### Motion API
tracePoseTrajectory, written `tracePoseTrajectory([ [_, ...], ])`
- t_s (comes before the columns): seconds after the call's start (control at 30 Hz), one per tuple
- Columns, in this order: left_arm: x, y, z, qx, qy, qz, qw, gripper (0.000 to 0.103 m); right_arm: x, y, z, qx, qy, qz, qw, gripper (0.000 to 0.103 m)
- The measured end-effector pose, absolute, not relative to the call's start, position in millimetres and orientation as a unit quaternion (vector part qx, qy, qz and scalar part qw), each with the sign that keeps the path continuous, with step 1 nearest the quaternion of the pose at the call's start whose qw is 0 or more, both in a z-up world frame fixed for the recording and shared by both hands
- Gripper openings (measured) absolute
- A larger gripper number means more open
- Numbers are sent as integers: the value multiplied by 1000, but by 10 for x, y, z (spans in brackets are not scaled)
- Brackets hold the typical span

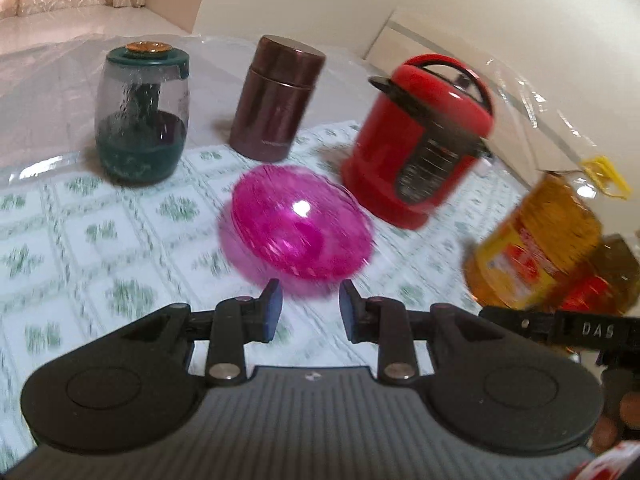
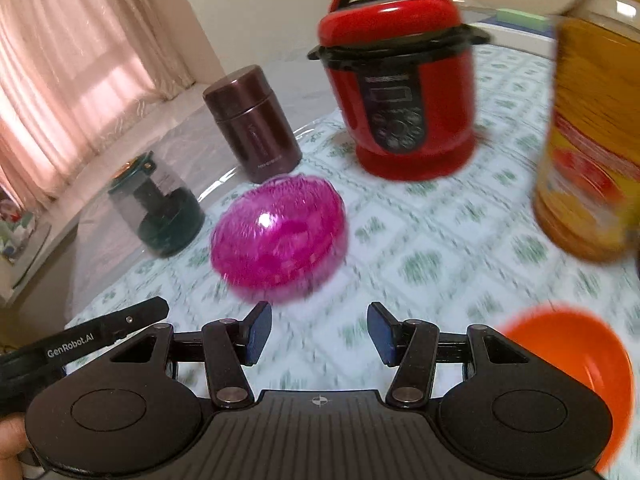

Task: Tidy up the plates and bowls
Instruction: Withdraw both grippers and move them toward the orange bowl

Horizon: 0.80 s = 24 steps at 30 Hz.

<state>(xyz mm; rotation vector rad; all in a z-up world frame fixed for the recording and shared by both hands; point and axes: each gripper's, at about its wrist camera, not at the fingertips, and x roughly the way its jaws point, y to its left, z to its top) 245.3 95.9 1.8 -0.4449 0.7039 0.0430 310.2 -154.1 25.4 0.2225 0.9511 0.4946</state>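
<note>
Now both tongs, left tongs and right tongs, hang parted and empty above the counter. Pink bowl lies upside down ahead; orange bowl sits right.

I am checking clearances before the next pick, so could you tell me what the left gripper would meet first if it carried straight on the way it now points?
Most likely the pink bowl: it lies directly beyond the open, empty left gripper. Blur leaves depth uncertain.
</note>
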Motion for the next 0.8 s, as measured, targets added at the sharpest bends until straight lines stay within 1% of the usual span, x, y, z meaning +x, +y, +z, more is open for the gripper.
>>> tracePoseTrajectory([
  [0.1,2150,809,71,-218,346,6,913,27,2726,-1750,314,121,446,221,859,53],
  [0.23,1770,616,112,-222,349,-10,910,29,2215,-1997,328,112,439,201,869,53],
  [0.37,1460,419,104,-222,356,-26,907,30,1804,-2326,304,142,440,170,870,53],
  [0.6,1091,83,66,-215,375,-61,900,31,1282,-2726,343,137,447,117,876,53],
  [0.73,962,-76,15,-211,387,-75,895,35,1021,-2849,366,130,447,101,879,53],
  [0.8,908,-154,-12,-205,393,-80,893,35,917,-2860,349,121,448,97,880,53],
])
